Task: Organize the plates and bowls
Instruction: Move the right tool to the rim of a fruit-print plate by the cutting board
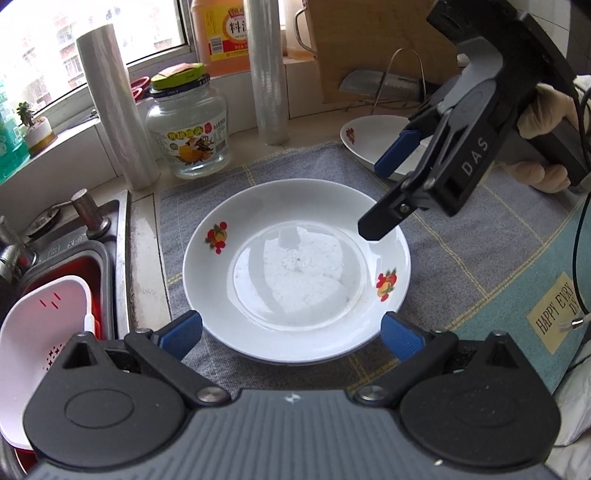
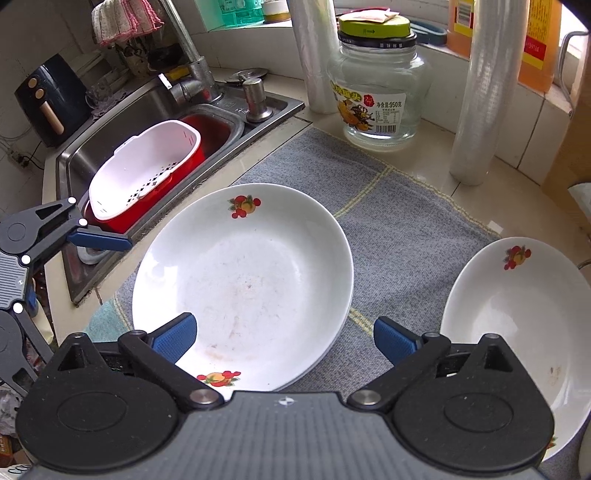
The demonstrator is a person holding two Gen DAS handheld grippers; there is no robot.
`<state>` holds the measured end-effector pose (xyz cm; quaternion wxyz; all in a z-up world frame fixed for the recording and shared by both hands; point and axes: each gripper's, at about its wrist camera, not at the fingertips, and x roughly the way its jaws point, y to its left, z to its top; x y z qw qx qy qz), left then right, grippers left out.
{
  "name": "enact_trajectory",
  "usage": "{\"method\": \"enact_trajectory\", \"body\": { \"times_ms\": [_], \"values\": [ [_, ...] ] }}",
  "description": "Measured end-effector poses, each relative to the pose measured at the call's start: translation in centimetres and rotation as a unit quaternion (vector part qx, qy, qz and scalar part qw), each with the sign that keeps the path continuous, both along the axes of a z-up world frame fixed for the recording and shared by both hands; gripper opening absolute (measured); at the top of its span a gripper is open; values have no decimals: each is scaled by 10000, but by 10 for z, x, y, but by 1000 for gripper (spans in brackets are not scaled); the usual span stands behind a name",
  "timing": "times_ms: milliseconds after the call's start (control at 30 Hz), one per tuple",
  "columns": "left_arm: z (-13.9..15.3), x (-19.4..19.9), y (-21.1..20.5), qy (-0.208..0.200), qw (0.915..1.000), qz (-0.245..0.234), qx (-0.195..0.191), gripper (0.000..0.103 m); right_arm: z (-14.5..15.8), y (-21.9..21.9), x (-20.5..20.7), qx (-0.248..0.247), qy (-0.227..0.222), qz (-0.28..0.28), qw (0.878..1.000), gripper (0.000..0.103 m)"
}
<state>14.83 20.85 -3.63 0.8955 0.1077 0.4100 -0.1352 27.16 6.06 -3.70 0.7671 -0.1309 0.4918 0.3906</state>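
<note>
A white plate with fruit prints [image 1: 295, 269] [image 2: 243, 280] lies on a grey checked cloth [image 1: 461, 258]; a second rim shows under its near right edge, as if it rests on a like plate. Another white fruit-print plate [image 1: 369, 140] [image 2: 517, 332] sits farther right on the cloth. My left gripper [image 1: 291, 334] is open, its blue pads wide on either side of the middle plate's near rim without touching it. My right gripper [image 2: 284, 336] [image 1: 384, 192] is open wide over the same plate's edge, with nothing gripped. A gloved hand [image 1: 535, 114] holds it.
A steel sink [image 2: 110, 122] at the left holds a red tub with a white strainer basket [image 2: 147, 166]. Behind the cloth stand a glass jar with a green lid [image 1: 188, 133], two cling-film rolls [image 1: 110, 110] [image 1: 267, 74] and an orange bottle [image 1: 218, 29]. A knife rack [image 1: 399, 85] stands back right.
</note>
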Motion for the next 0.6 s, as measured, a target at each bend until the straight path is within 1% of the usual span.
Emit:
{"method": "enact_trajectory", "body": {
  "times_ms": [67,233,333,400,467,600],
  "values": [
    [7,-5,-4,-257,9996,126,-1,102,4,-5,-8,-62,-284,-61,9996,103],
    [17,-14,-13,-521,9978,362,-173,102,11,-24,-36,-212,-1163,-301,9925,103],
    [22,-16,-20,-571,9969,396,-377,102,11,-40,-48,-176,-1233,-621,9903,103],
    [25,-17,-29,-703,9960,405,-378,102,9,-54,-56,-195,-1274,-939,9872,103],
    [26,-15,-36,-749,9957,371,-403,102,6,-69,-62,-251,-1283,-1238,9837,103],
    [25,-7,-51,-750,9947,149,-686,102,2,-98,-68,-370,-1223,-1916,9731,103]
  ]
}}
